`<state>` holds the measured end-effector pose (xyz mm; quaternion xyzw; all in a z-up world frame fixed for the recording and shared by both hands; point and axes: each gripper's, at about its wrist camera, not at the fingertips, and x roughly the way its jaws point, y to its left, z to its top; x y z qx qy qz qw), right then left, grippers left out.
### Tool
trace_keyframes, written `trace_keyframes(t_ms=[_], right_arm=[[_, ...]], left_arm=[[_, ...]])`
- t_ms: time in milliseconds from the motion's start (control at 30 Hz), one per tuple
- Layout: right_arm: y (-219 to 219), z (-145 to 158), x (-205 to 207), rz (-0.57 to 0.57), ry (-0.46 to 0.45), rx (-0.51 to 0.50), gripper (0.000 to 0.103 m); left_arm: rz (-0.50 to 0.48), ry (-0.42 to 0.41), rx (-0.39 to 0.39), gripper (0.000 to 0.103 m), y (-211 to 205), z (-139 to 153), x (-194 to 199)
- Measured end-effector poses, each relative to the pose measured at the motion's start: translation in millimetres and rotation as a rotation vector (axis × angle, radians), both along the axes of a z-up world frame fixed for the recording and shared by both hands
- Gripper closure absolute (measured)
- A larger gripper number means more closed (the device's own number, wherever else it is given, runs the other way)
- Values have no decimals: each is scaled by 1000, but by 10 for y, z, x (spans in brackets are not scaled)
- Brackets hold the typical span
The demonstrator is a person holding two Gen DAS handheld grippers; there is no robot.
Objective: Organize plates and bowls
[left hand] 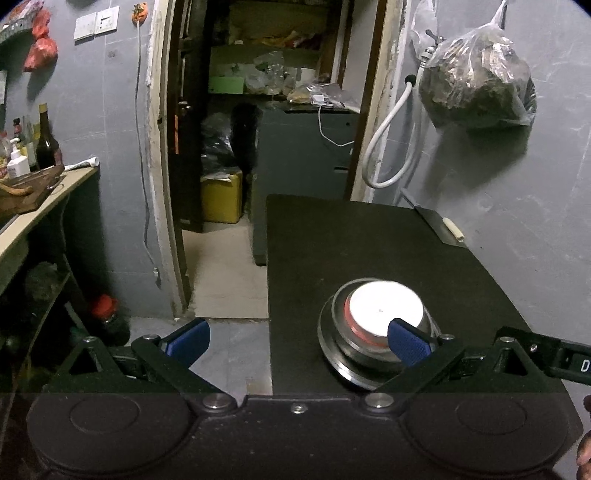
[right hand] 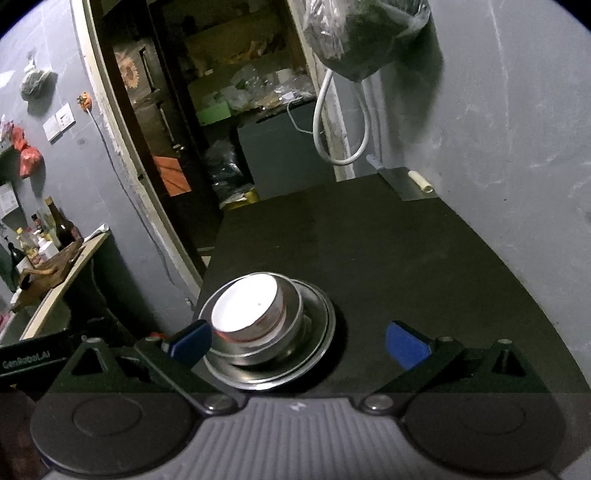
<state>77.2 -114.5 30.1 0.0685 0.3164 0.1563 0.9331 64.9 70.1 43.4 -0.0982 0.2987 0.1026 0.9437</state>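
Here, both hand-held grippers (left hand: 297, 341) (right hand: 299, 345) spread wide, empty; stacked bowls (right hand: 255, 317) overexposed, count unclear.

At the upper right of your left-wrist view a clear plastic bag (left hand: 476, 81) of dark lumpy contents hangs on the grey wall; just left of it a white hose (left hand: 388, 129) loops down beside the doorway; at the far right edge of the dark table (left hand: 369, 240) a cleaver (left hand: 439, 225) with a pale handle lies against the wall. At your left, a counter (left hand: 48, 199) carries a dark bottle (left hand: 47, 140) and a wooden board (left hand: 26, 188); red bags (left hand: 40, 48) hang above; a yellow container (left hand: 221, 199) stands on the floor through the doorway; a white switch plate (left hand: 96, 23) sits at upper left.
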Motion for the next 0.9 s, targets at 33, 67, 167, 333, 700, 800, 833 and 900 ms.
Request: trace_keyframes(t_ms=[33, 67, 167, 333, 700, 800, 833, 900], right_arm=[[23, 5, -71, -10, -1, -9, 0], [44, 10, -150, -19, -4, -20, 0], [100, 44, -396, -42, -26, -61, 0], [136, 120, -728, -77, -69, -106, 0], [70, 184, -811, -68, -100, -114, 0], [3, 170, -804, -43, -98, -119, 0], [-24, 178, -806, -41, -101, -119, 0], [-105, 194, -815, -45, -112, -109, 0]], left_arm=[[-6, 1, -5, 1, 25, -16, -41], [-12, 1, -9, 1, 51, -35, -94], [-34, -16, -23, 1, 88, -72, -227], [-76, -49, -43, 1, 89, -103, -395], [-84, -80, 7, 1, 38, -70, -493], [-75, -67, 21, 1, -9, -76, -474], [-73, -63, 28, 1, -40, -76, -467], [-72, -56, 31, 1, -95, -76, -470]])
